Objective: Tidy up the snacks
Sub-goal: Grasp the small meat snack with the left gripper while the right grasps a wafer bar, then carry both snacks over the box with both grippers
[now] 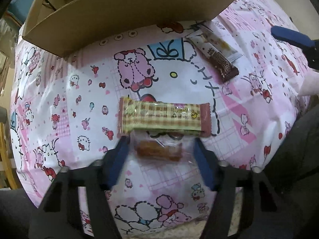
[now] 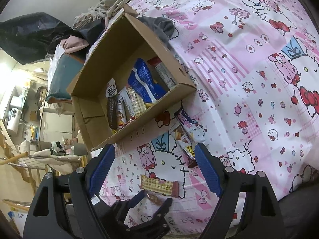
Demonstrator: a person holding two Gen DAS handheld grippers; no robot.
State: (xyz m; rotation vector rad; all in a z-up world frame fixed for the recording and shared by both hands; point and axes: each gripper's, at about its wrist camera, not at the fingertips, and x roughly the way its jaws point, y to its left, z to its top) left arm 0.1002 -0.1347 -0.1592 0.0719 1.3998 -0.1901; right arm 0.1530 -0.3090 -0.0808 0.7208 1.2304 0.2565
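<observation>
A clear-wrapped orange snack (image 1: 159,149) lies on the pink cartoon sheet (image 1: 59,99), between the open fingers of my left gripper (image 1: 160,139). Touching its far side lies a yellow checked wafer bar (image 1: 164,117). Farther right lie a brown bar (image 1: 221,63) and a white bar (image 1: 219,39). The cardboard box (image 2: 159,107) holds several snack packs, among them a blue bag (image 2: 143,81). My right gripper (image 2: 154,157) is open and empty, held above the sheet near the box. The right wrist view also shows the wafer bar (image 2: 159,185), the orange snack (image 2: 155,199) and the left gripper (image 2: 153,198).
The box wall (image 1: 119,20) stands just beyond the snacks. Grey cloth (image 2: 159,25) and piled clothes (image 2: 111,2) lie behind the box. The bed edge drops to a cluttered room (image 2: 30,109) on the left. Dark fabric (image 1: 299,149) lies at the right.
</observation>
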